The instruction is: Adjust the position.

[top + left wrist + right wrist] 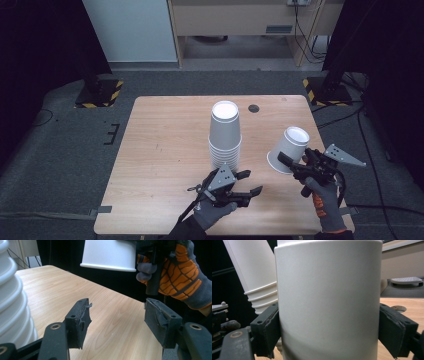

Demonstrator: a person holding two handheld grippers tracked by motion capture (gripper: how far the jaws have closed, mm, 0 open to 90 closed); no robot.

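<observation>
Your desk (165, 150) carries a tall stack of upturned white cups (225, 137) around its middle, nearer the front edge. Above the desk's right edge, your right gripper (289, 165) is clamped on a single white cup (288, 149), held upside down, tilted and lifted clear. Your left gripper (246, 183) sits released near the front edge, just beside the stack's base, its jaws spread with nothing between them.

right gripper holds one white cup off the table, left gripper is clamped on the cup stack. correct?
Not quite. The left gripper is open and holds nothing, beside the cup stack, as the left gripper view shows. The right gripper does hold a single white cup off the table.
</observation>
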